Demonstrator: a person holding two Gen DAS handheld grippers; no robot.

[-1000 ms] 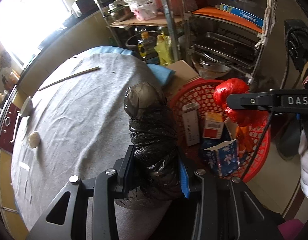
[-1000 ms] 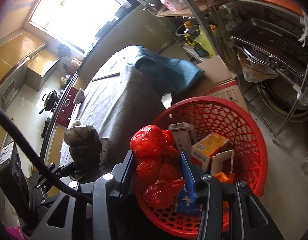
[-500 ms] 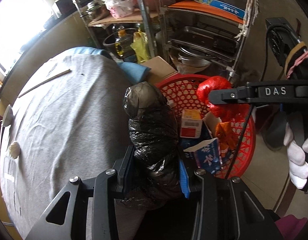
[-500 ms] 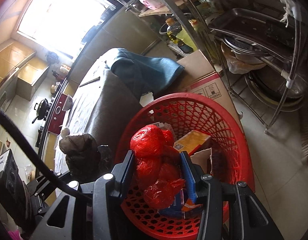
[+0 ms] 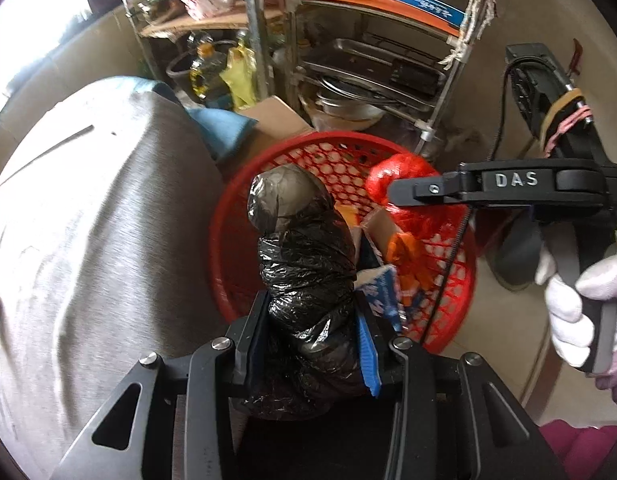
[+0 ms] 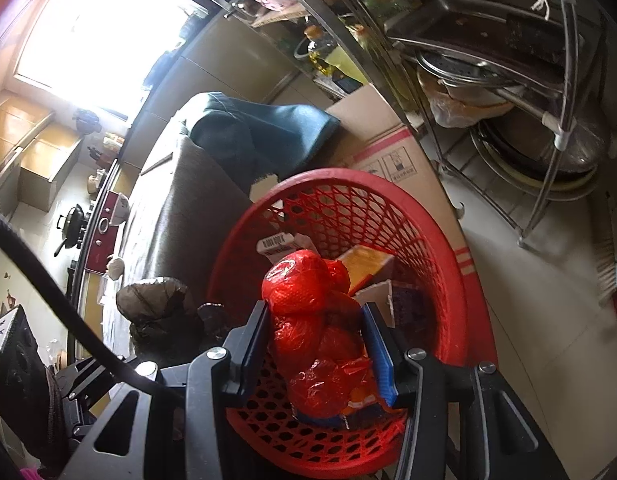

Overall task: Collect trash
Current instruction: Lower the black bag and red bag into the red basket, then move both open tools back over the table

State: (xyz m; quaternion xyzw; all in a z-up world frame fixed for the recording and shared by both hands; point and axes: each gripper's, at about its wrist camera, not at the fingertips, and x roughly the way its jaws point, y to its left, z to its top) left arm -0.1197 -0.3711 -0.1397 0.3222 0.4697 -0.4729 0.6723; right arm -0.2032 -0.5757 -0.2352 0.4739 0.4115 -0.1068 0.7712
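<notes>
Trash: you carry two knotted bags, one black, one red.
Black bag (image 5: 308,280): pinched between the jaws of your left gripper (image 5: 312,344), held upright at the near rim of the basket, beside the tabletop (image 5: 88,240).
Red bag (image 6: 316,332): pinched between the jaws of your right gripper (image 6: 320,352), hanging over the inside of the basket.
Red basket (image 6: 448,280): on the floor against the tabletop edge; cartons and a blue packet lie in it.
Tabletop: covered with a grey cloth; a thin stick (image 5: 48,148) lies far across it.
Right hand (image 5: 580,304): your white glove wraps the right gripper's handle.
Behind: a metal rack (image 6: 508,80) of pans and a cardboard box (image 6: 388,148).
</notes>
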